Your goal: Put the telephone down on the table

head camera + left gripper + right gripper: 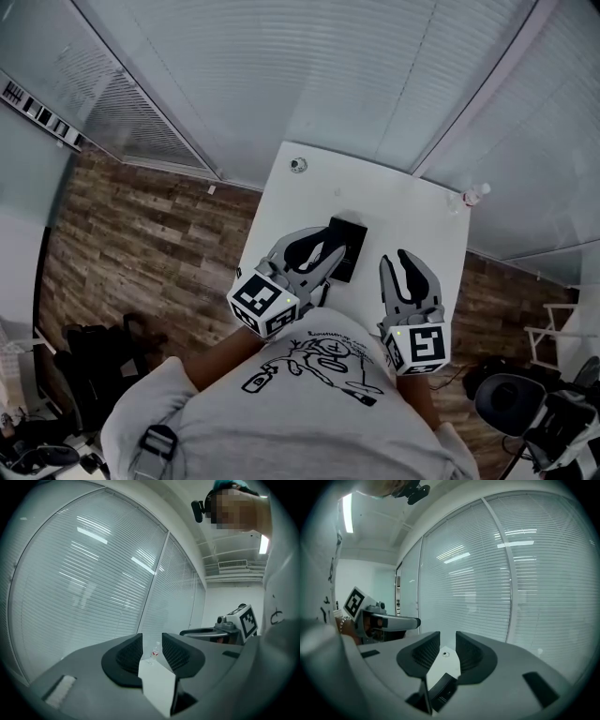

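The black telephone (348, 246) lies on the white table (412, 211) near its middle. In the head view my left gripper (334, 247) hovers over the phone's left side and hides part of it. Its jaws stand shut with nothing between them, and only the table top shows past them in the left gripper view (152, 642). My right gripper (397, 260) hangs to the right of the phone, apart from it, also shut and empty. In the right gripper view the phone (442, 692) shows low, beneath the right gripper (447, 640).
A small clear bottle (474, 195) stands at the table's far right corner, also seen ahead as the bottle (154, 652). A small round object (298, 165) sits at the far left corner. Glass walls with blinds close in behind the table. Bags and gear lie on the wood floor (141, 244).
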